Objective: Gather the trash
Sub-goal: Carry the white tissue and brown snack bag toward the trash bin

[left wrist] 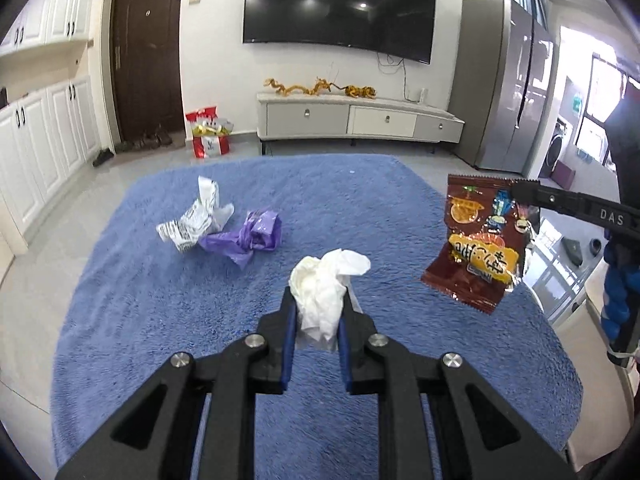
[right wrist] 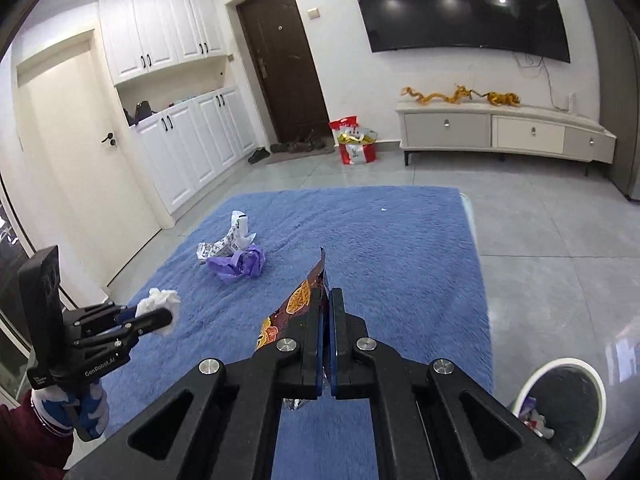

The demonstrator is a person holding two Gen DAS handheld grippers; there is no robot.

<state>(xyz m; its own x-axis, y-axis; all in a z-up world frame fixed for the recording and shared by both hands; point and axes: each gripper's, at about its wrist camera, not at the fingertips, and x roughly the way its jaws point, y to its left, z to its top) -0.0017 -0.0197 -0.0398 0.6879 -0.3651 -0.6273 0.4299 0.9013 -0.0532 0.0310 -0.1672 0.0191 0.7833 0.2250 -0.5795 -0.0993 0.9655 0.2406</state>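
My left gripper (left wrist: pixel 318 300) is shut on a crumpled white tissue (left wrist: pixel 324 284) and holds it above the blue cloth-covered table (left wrist: pixel 160 320); it also shows in the right wrist view (right wrist: pixel 158 312). My right gripper (right wrist: pixel 327 300) is shut on a brown snack wrapper (right wrist: pixel 300 304), which hangs in the air at the right in the left wrist view (left wrist: pixel 480 240). A crumpled printed white paper (left wrist: pixel 196 216) and a purple plastic bag (left wrist: pixel 252 236) lie touching on the cloth at the far left.
A round white trash bin (right wrist: pixel 560 412) with some trash inside stands on the floor right of the table. A TV cabinet (right wrist: pixel 504 128), a red bag (right wrist: pixel 356 144), a dark door and white cupboards line the far walls.
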